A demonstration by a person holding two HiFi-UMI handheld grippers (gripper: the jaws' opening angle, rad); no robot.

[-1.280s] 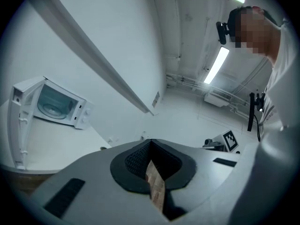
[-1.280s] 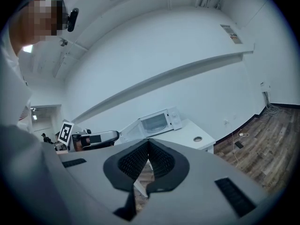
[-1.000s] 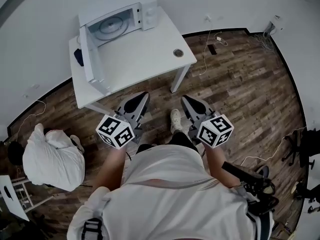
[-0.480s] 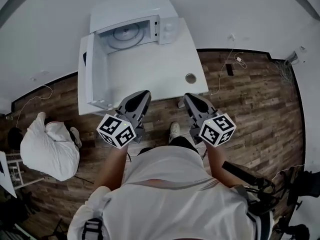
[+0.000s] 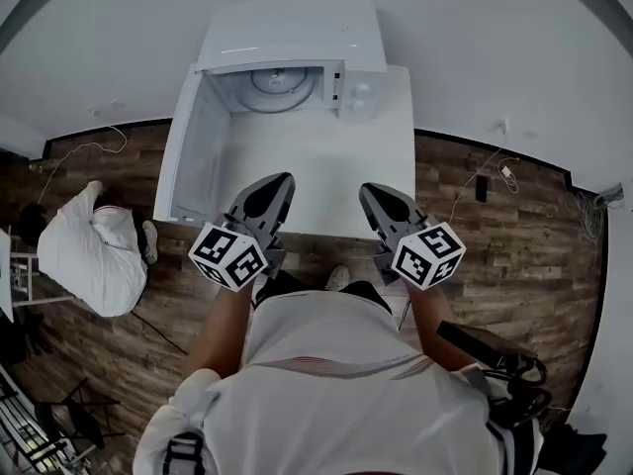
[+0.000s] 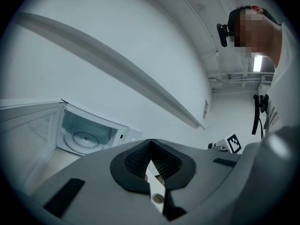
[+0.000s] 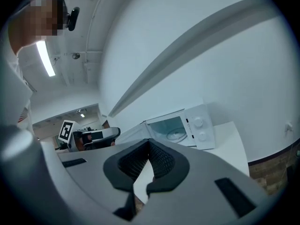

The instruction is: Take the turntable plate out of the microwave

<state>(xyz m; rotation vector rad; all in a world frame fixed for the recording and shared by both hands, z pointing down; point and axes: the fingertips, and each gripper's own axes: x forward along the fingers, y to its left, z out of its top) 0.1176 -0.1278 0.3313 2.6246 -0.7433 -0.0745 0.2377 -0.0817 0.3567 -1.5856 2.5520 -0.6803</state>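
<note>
Microwave (image 5: 287, 43) open-doored at bench (image 5: 326, 181) rear, turntable plate (image 5: 282, 80) inside it, left gripper (image 5: 280, 180) and right gripper (image 5: 369, 189) in front of the microwave, both pairs of fingers (image 6: 136, 161) together, empty.

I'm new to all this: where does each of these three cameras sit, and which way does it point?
Head view: sits on the person's head, faces steeply down at the table and open microwave; shows chest, forearms, left tongs, right tongs.
Left gripper view: rides the left tongs, looks along their shut jaws toward the microwave; the person's shoulder shows at right.
Right gripper view: rides the right tongs, looks along their shut jaws toward the microwave; shoulder at left.
Shared: all three show the turntable plate inside the microwave.
</note>
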